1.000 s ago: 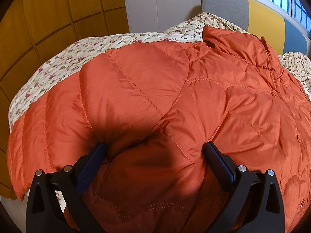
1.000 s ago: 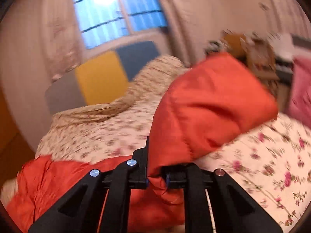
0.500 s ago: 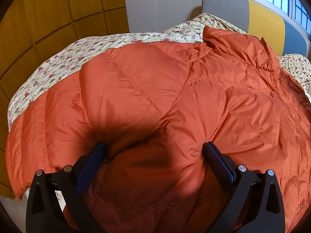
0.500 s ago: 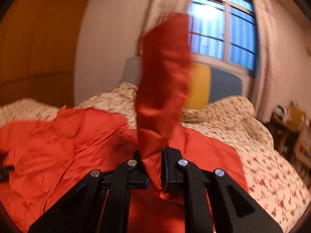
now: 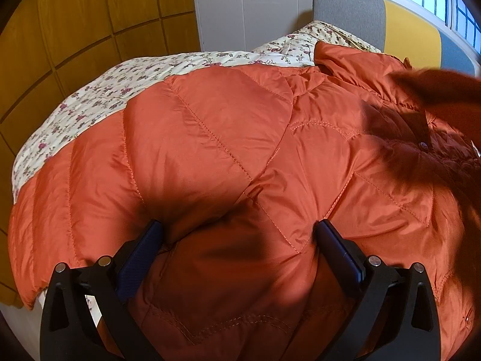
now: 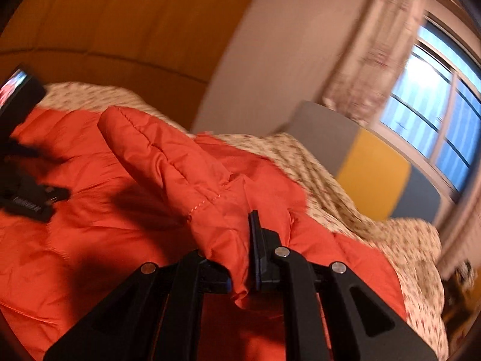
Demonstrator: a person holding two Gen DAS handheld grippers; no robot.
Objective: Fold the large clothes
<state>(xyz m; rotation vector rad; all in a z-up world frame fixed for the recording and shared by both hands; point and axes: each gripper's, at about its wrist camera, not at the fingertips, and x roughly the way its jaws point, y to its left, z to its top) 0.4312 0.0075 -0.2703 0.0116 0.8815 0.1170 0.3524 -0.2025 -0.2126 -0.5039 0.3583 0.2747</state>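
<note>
An orange quilted down jacket (image 5: pixel 225 138) lies spread over the bed. My left gripper (image 5: pixel 239 225) is open, its fingers set wide and pressed down on the jacket near its lower part, with puffy fabric bulging between them. My right gripper (image 6: pixel 240 255) is shut on the end of the jacket's sleeve (image 6: pixel 156 150), which it holds over the jacket's body (image 6: pixel 90 225). In the left wrist view the same sleeve (image 5: pixel 445 96) shows as a blurred orange shape at the right edge. The black body of the left tool (image 6: pixel 27 201) sits at the left edge of the right wrist view.
The bed carries a cream floral sheet (image 5: pixel 105 96), bare at the far and left sides. Wooden wall panels (image 5: pixel 75 15) stand to the left. A grey and yellow headboard (image 5: pixel 348 15) and a window (image 6: pixel 436 96) with a curtain lie beyond.
My right gripper has swung the sleeve from the bed's right side across and over the jacket, rolling as it went. The sleeve now shows in the left wrist view. The left gripper has stayed put.
</note>
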